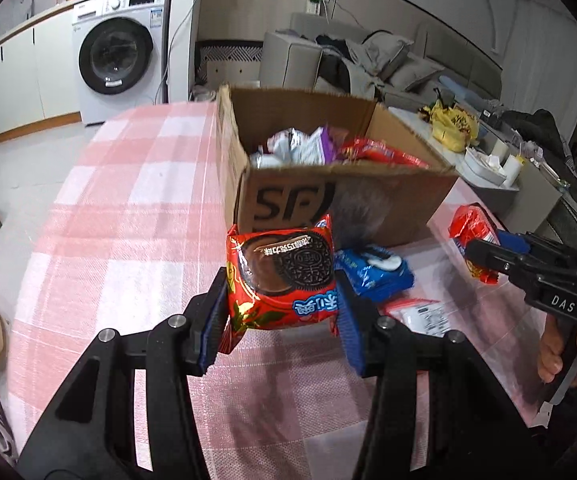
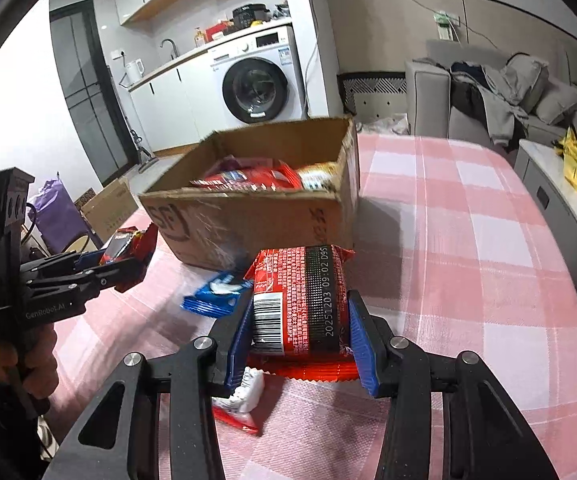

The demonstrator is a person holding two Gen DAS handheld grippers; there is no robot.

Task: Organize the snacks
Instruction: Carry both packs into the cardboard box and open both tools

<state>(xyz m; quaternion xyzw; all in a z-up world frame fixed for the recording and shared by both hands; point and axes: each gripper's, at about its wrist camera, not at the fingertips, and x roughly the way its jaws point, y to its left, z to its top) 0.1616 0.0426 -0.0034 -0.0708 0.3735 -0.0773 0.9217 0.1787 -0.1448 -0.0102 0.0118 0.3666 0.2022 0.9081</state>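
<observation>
Box point(image 1: 328, 196) just past both pairs of jaws, each clenched on a red cookie pack point(image 1: 282, 276), open top up.

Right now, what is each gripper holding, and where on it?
Left gripper: red cookie pack, pinched across its lower sides. Right gripper: another red snack pack, back side up, gripped across its two long sides.

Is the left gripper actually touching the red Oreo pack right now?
Touching. The left wrist view shows the left gripper with both blue pads pressed against the sides of the red Oreo pack, held clear of the table.
</observation>
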